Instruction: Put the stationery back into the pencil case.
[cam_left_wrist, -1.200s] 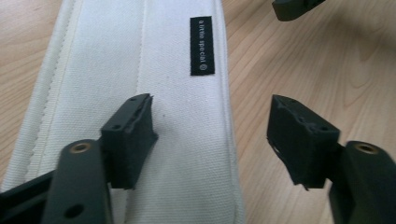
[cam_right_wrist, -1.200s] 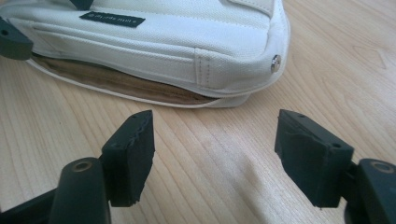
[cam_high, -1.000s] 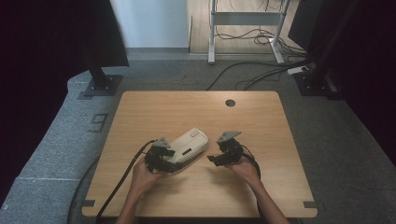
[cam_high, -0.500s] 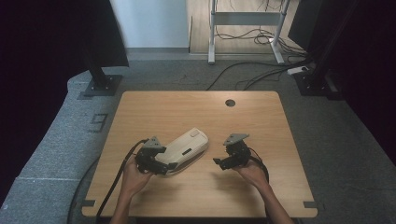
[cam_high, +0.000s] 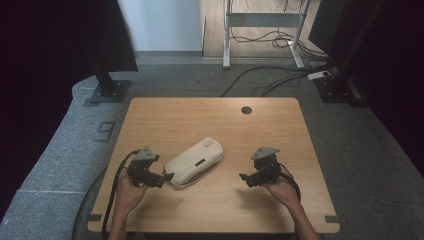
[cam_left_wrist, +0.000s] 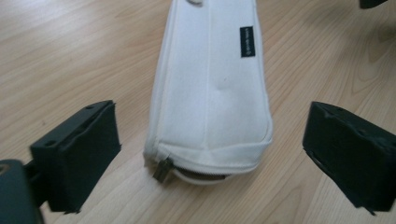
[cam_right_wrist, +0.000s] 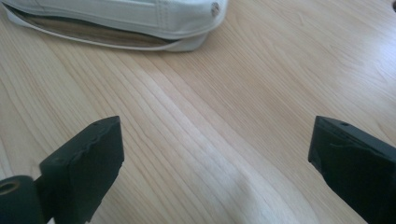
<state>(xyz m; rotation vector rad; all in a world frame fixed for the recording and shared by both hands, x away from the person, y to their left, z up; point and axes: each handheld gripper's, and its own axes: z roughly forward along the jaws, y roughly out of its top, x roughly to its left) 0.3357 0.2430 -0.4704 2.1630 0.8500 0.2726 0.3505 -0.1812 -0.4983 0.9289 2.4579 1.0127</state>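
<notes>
A white zip pouch (cam_high: 194, 161) lies flat on the wooden surface (cam_high: 210, 120), a little left of the middle and set on a slant, its far end pointing up and to the right toward a small round hole (cam_high: 246, 110) near the far edge. In the left gripper view the pouch (cam_left_wrist: 212, 88) runs lengthwise away from the camera, with a small dark label (cam_left_wrist: 247, 41) on its upper face and a metal zip pull (cam_left_wrist: 161, 169) at the near corner, where the zip curves around the end. The right gripper view takes in the pouch's (cam_right_wrist: 121, 21) other end along the top of the picture, with a round snap (cam_right_wrist: 215, 8) on it.

The left tool (cam_high: 167, 177) sits just beside the pouch's near end, pointing at it. Its jaws have just been opening and now stand released and wide, one on each side of the line of the pouch, with that end a little beyond them and neither pad touching the cloth. The left hand (cam_high: 127, 192) holds it low over the surface, and a black cable (cam_high: 112, 200) trails from it toward the near edge.

The right tool (cam_high: 243, 177) is well apart from the pouch, off to its right, and points toward it. Its jaws have also just been opening and stand released, with bare wood between them. The right hand (cam_high: 282, 190) grips it from the near side of the surface.

Around the surface lies grey carpet (cam_high: 75, 150), with a metal frame (cam_high: 262, 30) and loose cables (cam_high: 270, 82) on the floor beyond the far edge.
</notes>
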